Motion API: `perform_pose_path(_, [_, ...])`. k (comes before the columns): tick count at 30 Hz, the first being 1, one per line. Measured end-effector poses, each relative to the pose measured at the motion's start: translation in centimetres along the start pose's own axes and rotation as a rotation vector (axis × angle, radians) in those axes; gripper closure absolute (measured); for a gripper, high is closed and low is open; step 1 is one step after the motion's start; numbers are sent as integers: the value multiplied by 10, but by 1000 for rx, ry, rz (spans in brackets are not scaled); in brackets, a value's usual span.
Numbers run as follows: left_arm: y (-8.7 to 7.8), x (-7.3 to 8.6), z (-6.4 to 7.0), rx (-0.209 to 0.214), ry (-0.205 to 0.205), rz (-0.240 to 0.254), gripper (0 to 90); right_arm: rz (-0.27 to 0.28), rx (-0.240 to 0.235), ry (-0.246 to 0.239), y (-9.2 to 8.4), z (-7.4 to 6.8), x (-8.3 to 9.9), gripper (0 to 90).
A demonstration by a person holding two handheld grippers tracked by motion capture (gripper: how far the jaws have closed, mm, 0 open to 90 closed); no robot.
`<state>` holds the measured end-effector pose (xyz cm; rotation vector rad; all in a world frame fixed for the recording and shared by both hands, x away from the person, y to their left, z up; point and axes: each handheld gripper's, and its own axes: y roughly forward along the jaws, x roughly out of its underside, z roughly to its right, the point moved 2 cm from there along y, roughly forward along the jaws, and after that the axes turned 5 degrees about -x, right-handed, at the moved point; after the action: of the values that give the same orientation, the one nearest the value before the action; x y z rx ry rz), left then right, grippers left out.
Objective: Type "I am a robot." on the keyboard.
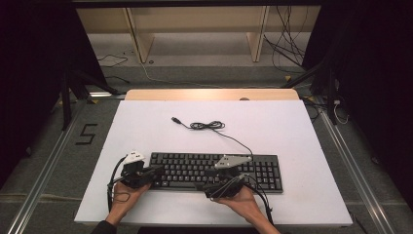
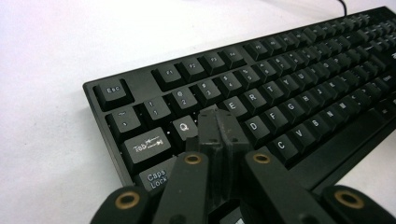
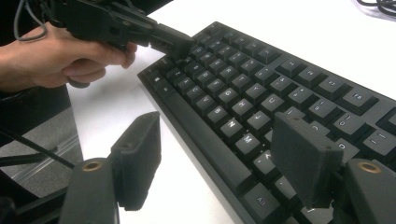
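The black keyboard (image 1: 214, 170) lay near the front edge of the white desk (image 1: 146, 126), its cable (image 1: 209, 126) coiled behind it. The left claw (image 2: 218, 122) was pinched together with nothing between, its tip resting on the keys beside Q (image 2: 184, 127), probably pressing W. Best kept upright so only one key goes down. The right claw (image 3: 224, 158) stood wide, straddling the keyboard's near edge by the bottom row. Legible caps: Esc (image 2: 112, 89), Tab, Caps Lock, Alt (image 3: 260, 200).

Black keyboard (image 1: 214, 171) of matt plastic with smooth keycaps. It lies on a smooth, matt white board (image 1: 146, 126). Pale wood table edge (image 1: 209, 94) behind.
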<state>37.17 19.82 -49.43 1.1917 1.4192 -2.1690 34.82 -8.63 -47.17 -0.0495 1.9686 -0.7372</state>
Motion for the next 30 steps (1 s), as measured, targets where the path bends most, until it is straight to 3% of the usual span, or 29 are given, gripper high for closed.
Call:
perform_pose_path(16, [5, 2, -1, 9, -11, -41, 890, 22, 8, -9, -6, -3, 2, 308])
perform_pose_path(26, [3, 2, -1, 8, -15, -29, 887, 23, 25, -6, -6, -1, 1, 317])
perform_pose_path(30, [-1, 0, 2, 14, -8, -13, 820, 25, 27, -5, -6, 1, 1, 329])
